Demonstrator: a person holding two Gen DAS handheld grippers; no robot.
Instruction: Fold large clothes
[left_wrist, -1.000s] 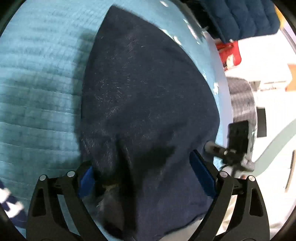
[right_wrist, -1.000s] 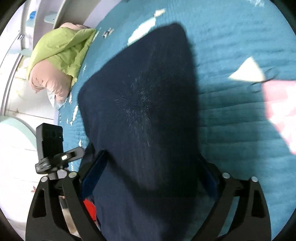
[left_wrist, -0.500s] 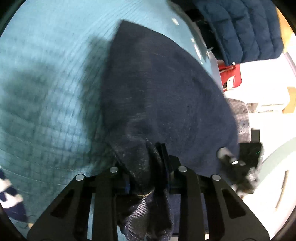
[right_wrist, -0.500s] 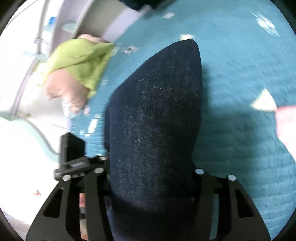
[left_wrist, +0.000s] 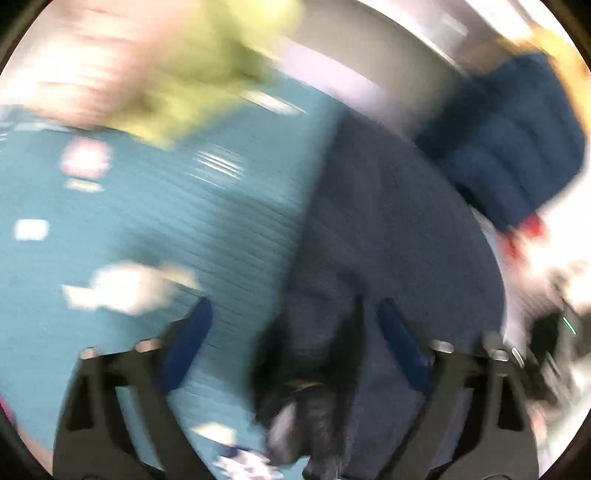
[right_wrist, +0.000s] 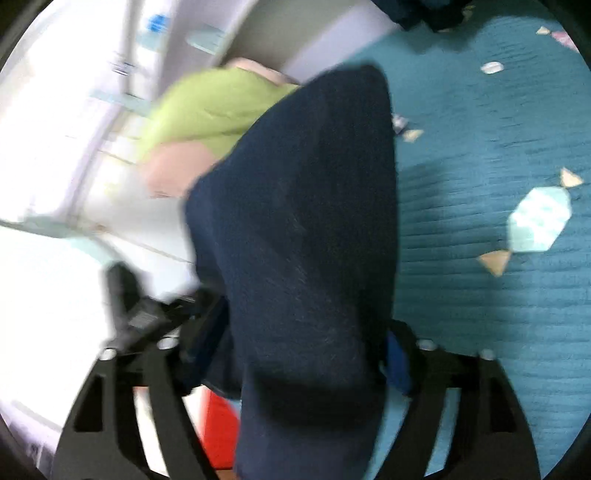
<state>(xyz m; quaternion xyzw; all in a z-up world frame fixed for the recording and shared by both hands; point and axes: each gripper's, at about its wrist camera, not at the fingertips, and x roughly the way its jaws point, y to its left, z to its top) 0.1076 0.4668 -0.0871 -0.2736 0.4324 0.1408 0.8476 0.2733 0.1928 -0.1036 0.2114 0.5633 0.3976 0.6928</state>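
A dark navy denim garment (left_wrist: 388, 236) lies over the teal quilted bed (left_wrist: 166, 206). In the blurred left wrist view my left gripper (left_wrist: 295, 336) is open, its blue pads (left_wrist: 188, 332) spread wide, with a bunched fold of the denim lying between them. In the right wrist view the same garment (right_wrist: 306, 229) drapes thickly over my right gripper (right_wrist: 295, 350). Its fingers stand apart with the cloth between them, and the tips are hidden, so I cannot tell whether they clamp it.
A green and pink pillow pile (right_wrist: 207, 122) lies at the bed's far side. A dark blue quilted jacket (left_wrist: 509, 147) hangs at the upper right of the left view. White printed shapes (right_wrist: 535, 221) dot the bedspread (right_wrist: 498, 314). Something red (right_wrist: 218, 428) shows below the bed edge.
My left gripper, shut on the denim half a second ago, now stands open and has swung quickly. My right gripper has lifted and turned with the cloth over it, and its fingers stand wider apart.
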